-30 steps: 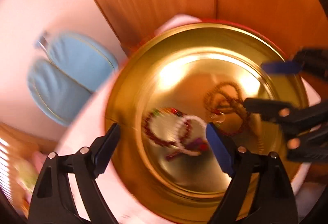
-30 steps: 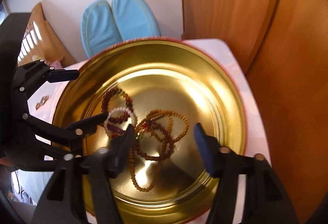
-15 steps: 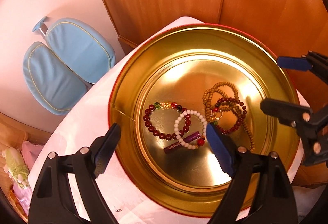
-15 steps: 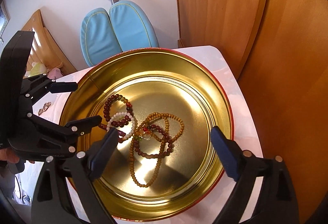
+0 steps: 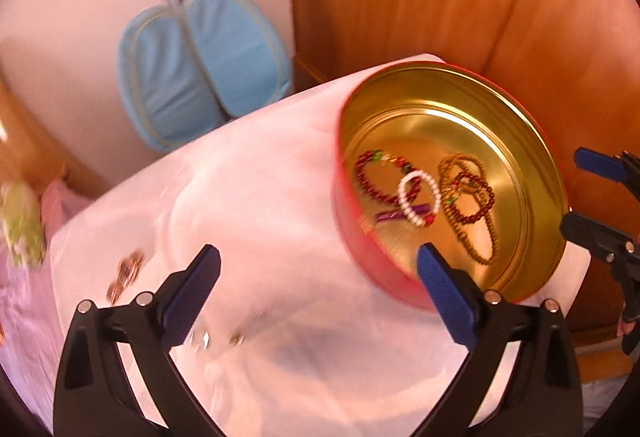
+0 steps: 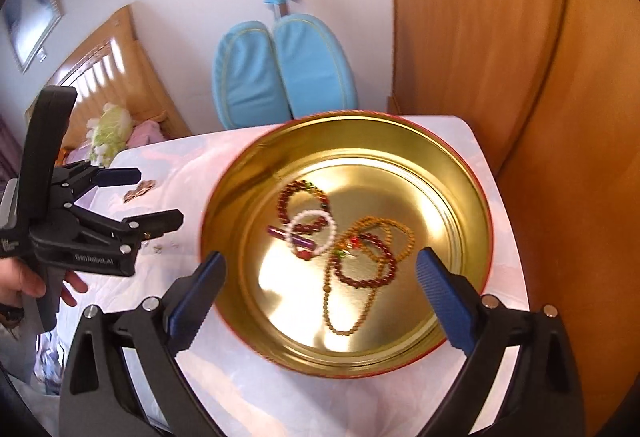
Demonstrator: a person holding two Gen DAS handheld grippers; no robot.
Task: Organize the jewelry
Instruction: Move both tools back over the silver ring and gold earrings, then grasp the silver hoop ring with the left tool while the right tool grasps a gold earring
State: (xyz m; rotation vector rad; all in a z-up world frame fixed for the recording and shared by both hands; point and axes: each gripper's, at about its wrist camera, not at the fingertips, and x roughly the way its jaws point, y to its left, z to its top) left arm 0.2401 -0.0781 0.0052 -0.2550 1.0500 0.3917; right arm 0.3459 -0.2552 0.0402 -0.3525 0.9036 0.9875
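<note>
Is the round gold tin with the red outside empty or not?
Not empty. The round gold tin holds bead bracelets and a long tan bead necklace.

Both wrist cams look steeply down, sharing tin.

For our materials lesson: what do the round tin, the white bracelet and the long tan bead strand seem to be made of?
Round tin: likely thin metal, glossy gold inside with mirror-like glare, red outside.
White bracelet: small pale round beads with a soft sheen, perhaps pearl or plastic; cannot tell.
Long tan bead strand: matte brown beads, possibly wood.
</note>
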